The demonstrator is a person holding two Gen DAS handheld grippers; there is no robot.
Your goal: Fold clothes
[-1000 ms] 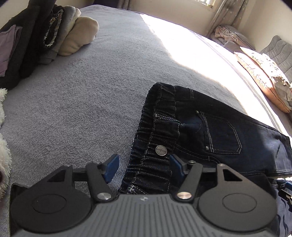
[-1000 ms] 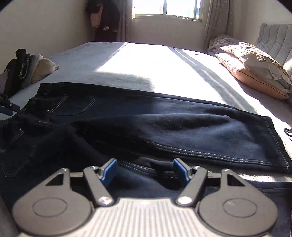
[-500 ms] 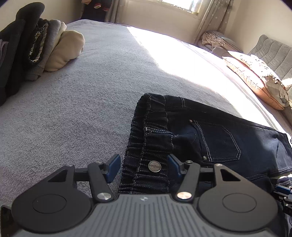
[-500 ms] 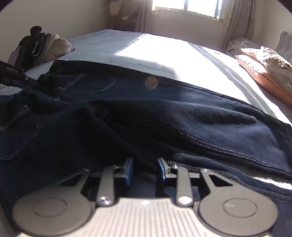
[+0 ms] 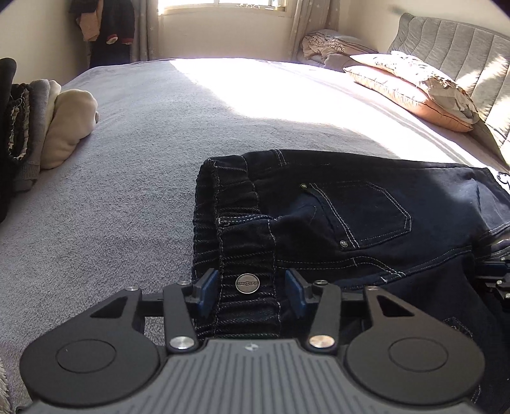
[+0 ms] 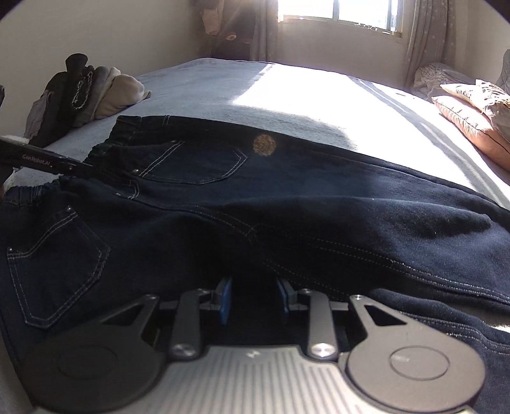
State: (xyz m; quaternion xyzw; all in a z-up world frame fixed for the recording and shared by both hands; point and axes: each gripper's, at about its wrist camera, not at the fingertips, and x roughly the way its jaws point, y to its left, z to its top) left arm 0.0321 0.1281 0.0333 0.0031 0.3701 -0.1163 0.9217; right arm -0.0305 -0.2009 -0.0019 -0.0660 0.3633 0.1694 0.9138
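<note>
Sunlight from the window (image 5: 220, 2) falls across a grey bed (image 5: 127, 153), leaving the near part in shade. Dark jeans (image 5: 366, 216) lie flat on the bed, waistband toward the left gripper (image 5: 251, 294) and legs running off to its right.

From the left wrist view, the left gripper points down at the elastic waistband (image 5: 229, 203). Its jaws have just been closing, with the waistband and its metal button (image 5: 247, 283) between the blue pads (image 5: 207, 291). Both pads sit close against the fabric, but whether they press on it cannot be told. Ahead and to the right of this gripper is a back pocket (image 5: 360, 210) with white stitching. Far to its left stands a pile of folded clothes (image 5: 47, 127); far ahead to the right, pillows (image 5: 411, 86) lean at a grey padded headboard (image 5: 452, 54).

From the right wrist view, the right gripper (image 6: 255, 299) is at the near edge of the jeans, about where the legs meet. Its jaws have just closed in and stand narrow, their tips tucked under a fold of dark cloth that lies between them and hides the pad ends; the grip itself cannot be made out for certain. Left of this gripper lies a second pocket (image 6: 54, 264). The other tool's black finger reaches onto the waistband at the far left. Curtains (image 6: 427, 47) hang by the window beyond.
</note>
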